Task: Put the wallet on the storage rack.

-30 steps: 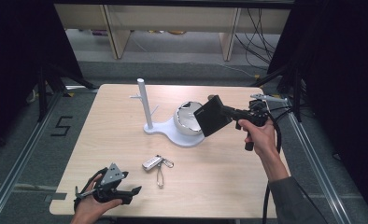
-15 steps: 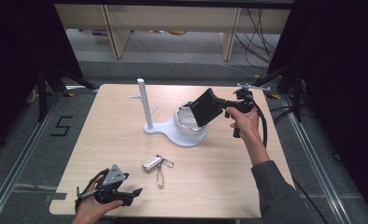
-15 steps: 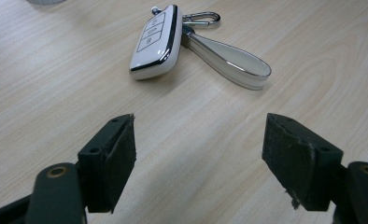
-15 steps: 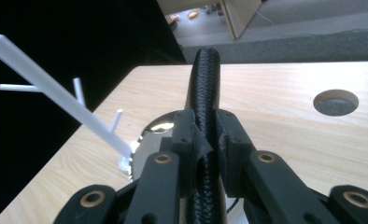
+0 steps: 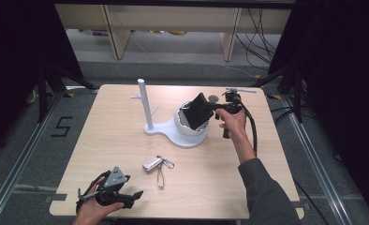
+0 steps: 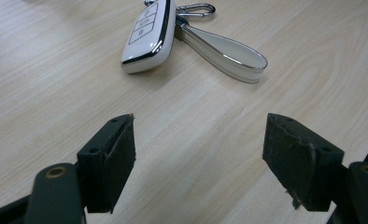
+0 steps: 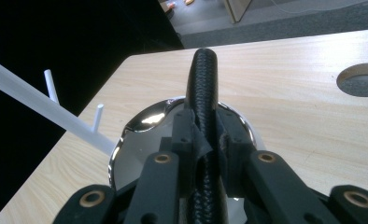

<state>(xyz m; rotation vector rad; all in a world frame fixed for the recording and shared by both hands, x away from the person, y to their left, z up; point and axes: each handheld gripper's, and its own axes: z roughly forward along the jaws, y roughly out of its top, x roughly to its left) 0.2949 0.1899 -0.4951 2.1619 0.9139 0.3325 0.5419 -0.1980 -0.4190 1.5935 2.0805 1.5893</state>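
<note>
Right tool (image 7: 205,140) clenched on black wallet (image 5: 200,110), held over white bowl (image 5: 185,129). Left tool (image 6: 198,154) released, resting on table (image 5: 267,154) near key fob (image 6: 147,35).

High view: I look forward and down over the whole tabletop (image 5: 103,140) | left gripper view: low, close, facing the key fob (image 6: 147,35), shared with high | right gripper view: close above the bowl (image 7: 140,123), facing the far-left corner
</note>
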